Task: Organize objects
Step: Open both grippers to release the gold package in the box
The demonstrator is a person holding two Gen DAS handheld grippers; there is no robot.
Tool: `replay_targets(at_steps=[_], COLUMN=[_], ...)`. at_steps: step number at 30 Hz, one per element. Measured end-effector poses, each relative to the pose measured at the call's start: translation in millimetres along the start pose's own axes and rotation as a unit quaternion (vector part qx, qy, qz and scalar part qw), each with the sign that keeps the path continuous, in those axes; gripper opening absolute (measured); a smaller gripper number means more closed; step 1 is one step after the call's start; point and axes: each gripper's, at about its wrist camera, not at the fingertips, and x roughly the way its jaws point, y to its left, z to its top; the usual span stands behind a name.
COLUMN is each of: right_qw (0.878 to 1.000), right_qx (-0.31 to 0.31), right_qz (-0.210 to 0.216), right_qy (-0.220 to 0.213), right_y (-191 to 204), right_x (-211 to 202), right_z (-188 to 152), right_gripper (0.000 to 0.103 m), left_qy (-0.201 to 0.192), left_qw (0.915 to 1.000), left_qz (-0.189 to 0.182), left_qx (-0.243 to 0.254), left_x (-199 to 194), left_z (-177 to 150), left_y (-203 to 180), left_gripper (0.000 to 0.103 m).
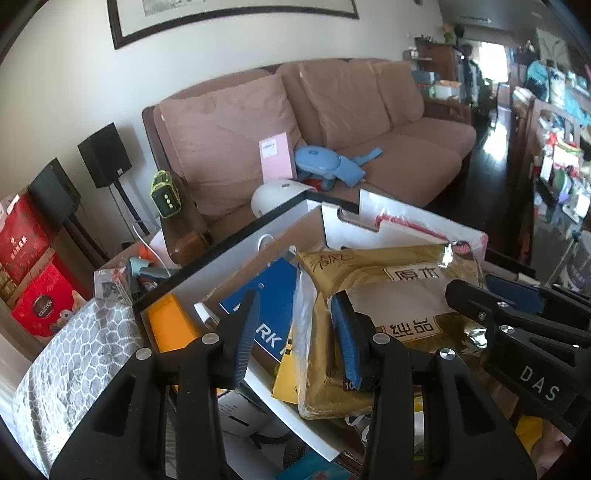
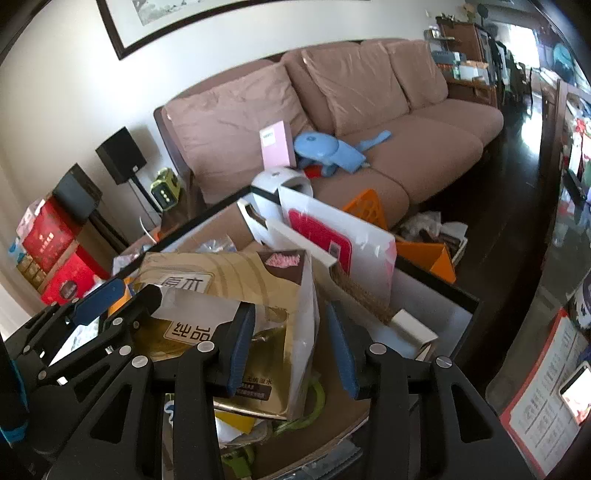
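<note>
Both tongs, left [image 1: 295,334] and right [image 2: 290,343], stood partly open, gripping nothing, flanking the gold packet [image 1: 373,295] resting atop the box's [image 1: 236,243] contents, apparently just released.

A pinkish-brown three-seat sofa [image 1: 332,122] stands against a cream wall [image 1: 55,92] under a dark-framed picture [image 1: 229,14]. Black speakers [image 1: 105,155] stand left; daylight gleams on dark floor [image 1: 491,155].

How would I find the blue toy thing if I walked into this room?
Look at the long pink-brown sofa under the framed picture. On its seat at the left end, beside an upright pink box, lies the blue toy. It is the only light-blue thing there, rounded, with a flat handle sticking out.
</note>
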Motion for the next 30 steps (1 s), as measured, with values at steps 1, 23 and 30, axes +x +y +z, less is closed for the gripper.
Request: replay_targets(at_steps=[1, 23, 30], right_qw=[1.0, 1.0, 1.0], right_qx=[0.0, -0.03, -0.019], right_qz=[0.002, 0.006, 0.012], right_qy=[-0.004, 0.008, 0.001], right_y=[0, 10, 8], right_x=[-1, 7, 2], right_z=[1, -4, -1], right_gripper=[0.042, 0.021, 0.021], left_qy=[-0.003, -0.004, -0.006], left_qw=[1.0, 0.9868, 0.9878], left_qz=[0.0, -0.129, -0.128], left_qx=[-0.002, -0.098, -0.088], left_x=[-1, -28, -48], left_z=[1, 9, 14], left_y=[1, 50, 58], left_gripper=[0.038, 0.058, 0.076])
